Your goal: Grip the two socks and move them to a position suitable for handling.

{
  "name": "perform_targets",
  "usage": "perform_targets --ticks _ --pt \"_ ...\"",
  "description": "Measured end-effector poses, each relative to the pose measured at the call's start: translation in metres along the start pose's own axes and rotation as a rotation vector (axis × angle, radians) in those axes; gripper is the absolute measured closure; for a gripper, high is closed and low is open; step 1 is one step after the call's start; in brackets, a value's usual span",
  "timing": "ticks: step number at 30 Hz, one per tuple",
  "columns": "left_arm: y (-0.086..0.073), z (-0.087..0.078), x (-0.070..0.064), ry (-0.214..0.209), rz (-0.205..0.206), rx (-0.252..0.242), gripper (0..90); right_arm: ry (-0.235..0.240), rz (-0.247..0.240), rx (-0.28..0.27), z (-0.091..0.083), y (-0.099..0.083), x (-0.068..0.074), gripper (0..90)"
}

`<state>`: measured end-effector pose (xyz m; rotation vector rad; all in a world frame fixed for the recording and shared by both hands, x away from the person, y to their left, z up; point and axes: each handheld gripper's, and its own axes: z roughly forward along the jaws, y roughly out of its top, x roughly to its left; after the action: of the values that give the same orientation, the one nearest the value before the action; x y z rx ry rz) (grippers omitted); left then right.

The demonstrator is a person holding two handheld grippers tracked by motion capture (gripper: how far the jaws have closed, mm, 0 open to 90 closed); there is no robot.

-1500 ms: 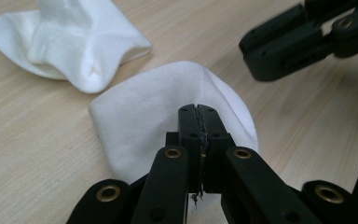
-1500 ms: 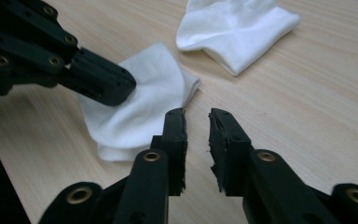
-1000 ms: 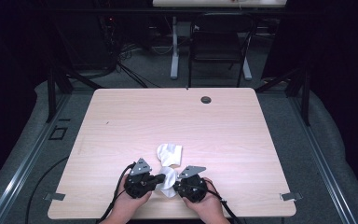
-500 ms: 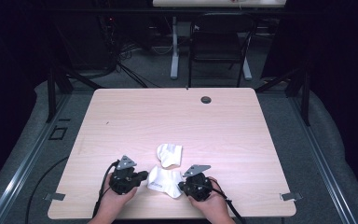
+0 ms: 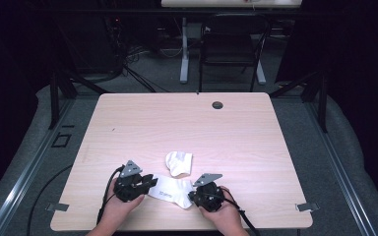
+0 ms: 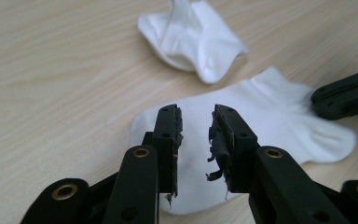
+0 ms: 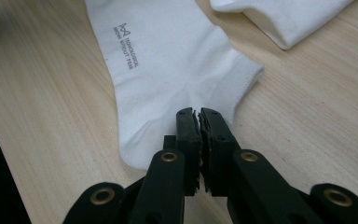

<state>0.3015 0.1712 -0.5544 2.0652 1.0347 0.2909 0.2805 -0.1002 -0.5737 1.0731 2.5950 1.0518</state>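
While I look down from the high view, a flat sock (image 5: 170,188) lies stretched on the tabletop (image 5: 187,128) between my left claw (image 5: 149,181) and right claw (image 5: 193,194), a crumpled sock (image 5: 179,162) just behind it. From the left gripper view, my left claw (image 6: 196,123) stands spread over the flat sock's (image 6: 261,112) end. From the right gripper view, my right claw (image 7: 199,115) pinches the flat sock's (image 7: 168,60) edge.
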Motion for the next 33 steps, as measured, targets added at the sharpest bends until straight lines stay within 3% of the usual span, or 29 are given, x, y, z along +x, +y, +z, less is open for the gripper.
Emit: perform_targets --ticks 5,11,22,33 --pt "-0.007 0.012 0.005 0.037 0.007 0.051 69.8 -0.001 0.000 0.003 -0.001 0.000 -0.001 86.6" --pt "-0.012 0.016 0.005 0.043 0.026 0.086 70.6 -0.005 0.007 0.007 -0.003 -0.002 -0.004 87.0" --pt "-0.020 0.007 -0.012 -0.030 0.010 0.125 71.0 -0.049 0.030 0.020 -0.012 -0.008 -0.011 88.2" --pt "-0.027 0.002 -0.022 -0.057 0.013 0.125 70.5 -0.072 0.021 0.032 -0.014 -0.008 -0.012 88.2"
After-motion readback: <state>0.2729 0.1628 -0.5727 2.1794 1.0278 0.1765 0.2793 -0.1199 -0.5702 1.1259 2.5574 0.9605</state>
